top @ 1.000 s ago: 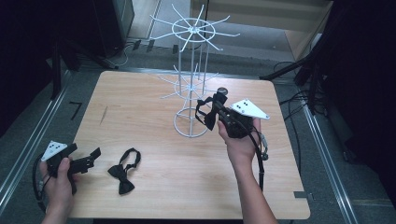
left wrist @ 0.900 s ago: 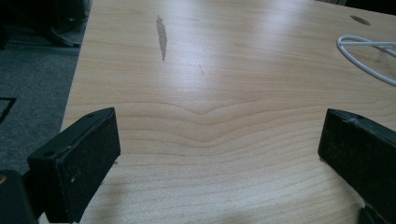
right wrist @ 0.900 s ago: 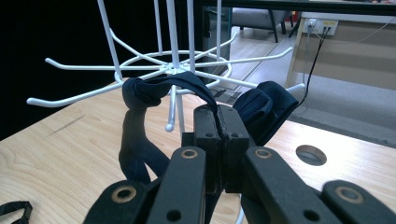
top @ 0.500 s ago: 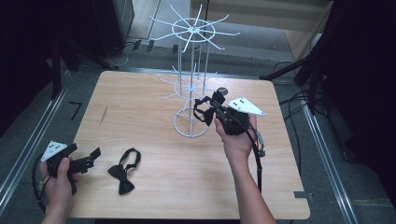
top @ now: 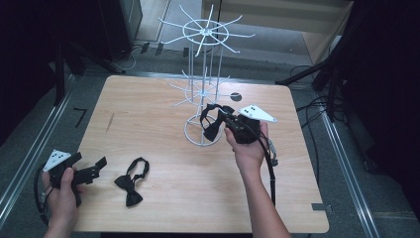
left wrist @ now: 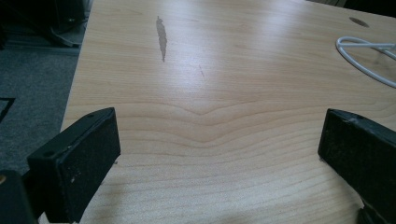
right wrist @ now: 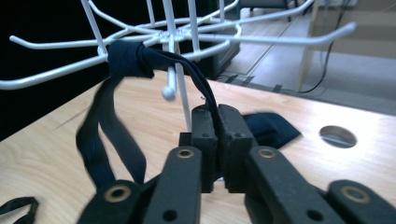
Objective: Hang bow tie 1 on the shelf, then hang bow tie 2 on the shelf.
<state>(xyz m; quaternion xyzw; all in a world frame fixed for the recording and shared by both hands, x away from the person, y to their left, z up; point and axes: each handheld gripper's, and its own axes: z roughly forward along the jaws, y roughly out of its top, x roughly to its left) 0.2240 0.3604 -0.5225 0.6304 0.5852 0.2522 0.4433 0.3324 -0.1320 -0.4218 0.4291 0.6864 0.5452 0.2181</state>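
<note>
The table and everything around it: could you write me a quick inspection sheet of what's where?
Surface: pale wooden table with a dark streak and a round hole.
Job's things: white wire display rack standing mid-table; black bow tie with strap pinched by the strap; second black bow tie lying flat near the front left.
Clutter: nothing seen.
Grippers: right gripper shut on the strap beside the rack; left gripper open, low over bare wood.
Cables: black cable trailing from the right gripper.
Surroundings: grey floor, metal rails, dark stands.
</note>
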